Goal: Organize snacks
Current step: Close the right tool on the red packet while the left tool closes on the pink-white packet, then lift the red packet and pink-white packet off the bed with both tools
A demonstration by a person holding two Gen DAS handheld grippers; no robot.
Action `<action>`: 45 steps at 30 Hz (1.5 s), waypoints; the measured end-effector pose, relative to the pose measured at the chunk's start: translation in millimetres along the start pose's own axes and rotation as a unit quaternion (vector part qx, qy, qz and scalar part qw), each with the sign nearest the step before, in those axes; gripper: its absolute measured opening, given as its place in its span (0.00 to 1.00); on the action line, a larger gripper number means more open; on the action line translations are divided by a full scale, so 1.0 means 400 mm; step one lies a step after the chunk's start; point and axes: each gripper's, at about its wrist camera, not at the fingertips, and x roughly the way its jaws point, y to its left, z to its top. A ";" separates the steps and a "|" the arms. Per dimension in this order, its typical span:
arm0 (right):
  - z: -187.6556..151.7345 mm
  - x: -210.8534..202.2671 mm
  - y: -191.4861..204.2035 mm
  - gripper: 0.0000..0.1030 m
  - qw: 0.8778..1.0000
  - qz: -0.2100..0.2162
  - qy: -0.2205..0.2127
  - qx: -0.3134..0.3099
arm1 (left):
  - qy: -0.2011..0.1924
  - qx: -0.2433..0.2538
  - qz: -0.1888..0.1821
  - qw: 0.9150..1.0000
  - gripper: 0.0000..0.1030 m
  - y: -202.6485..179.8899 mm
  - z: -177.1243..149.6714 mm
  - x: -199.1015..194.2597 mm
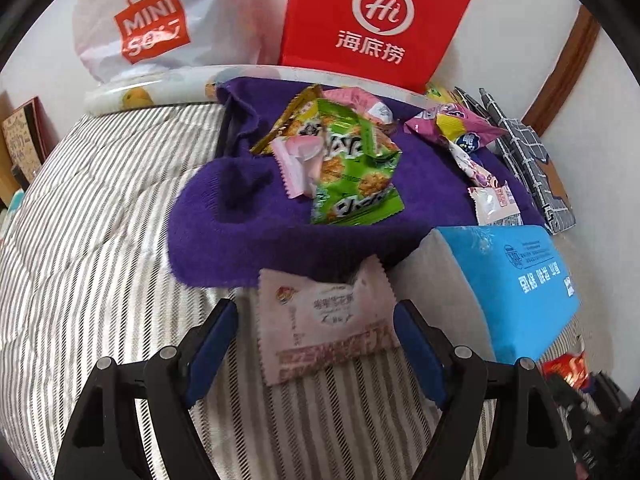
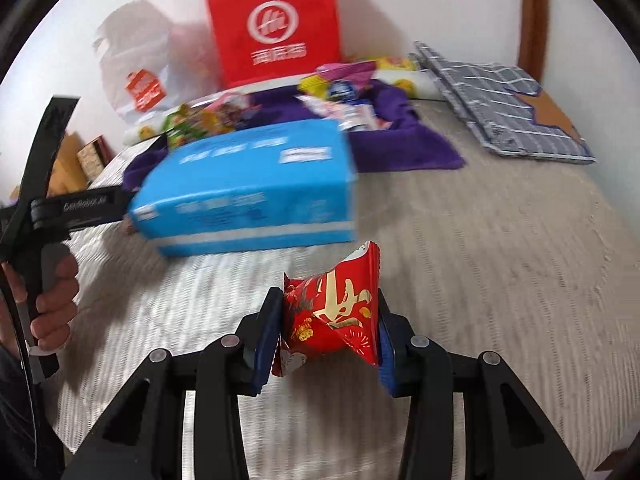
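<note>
a red packet (image 2: 336, 312) sits low in the middle of the right wrist view, clenched between the right gripper's (image 2: 328, 336) blue pads and lifted off the striped bed (image 2: 480, 264). in the left wrist view a pale pink packet (image 1: 324, 316) lies at lower centre between the left gripper's (image 1: 316, 344) released jaws, pads clear of it. above it a purple towel (image 1: 240, 208) carries a green packet (image 1: 356, 168) and other snacks. a blue box (image 1: 516, 284) lies at right, a red bag (image 1: 376, 20) at top.
</note>
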 end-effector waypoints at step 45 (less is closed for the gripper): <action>0.006 0.028 -0.026 0.41 1.000 -0.015 -0.002 -0.002 | -0.026 0.022 -0.043 0.999 0.33 -0.014 -0.162 -0.117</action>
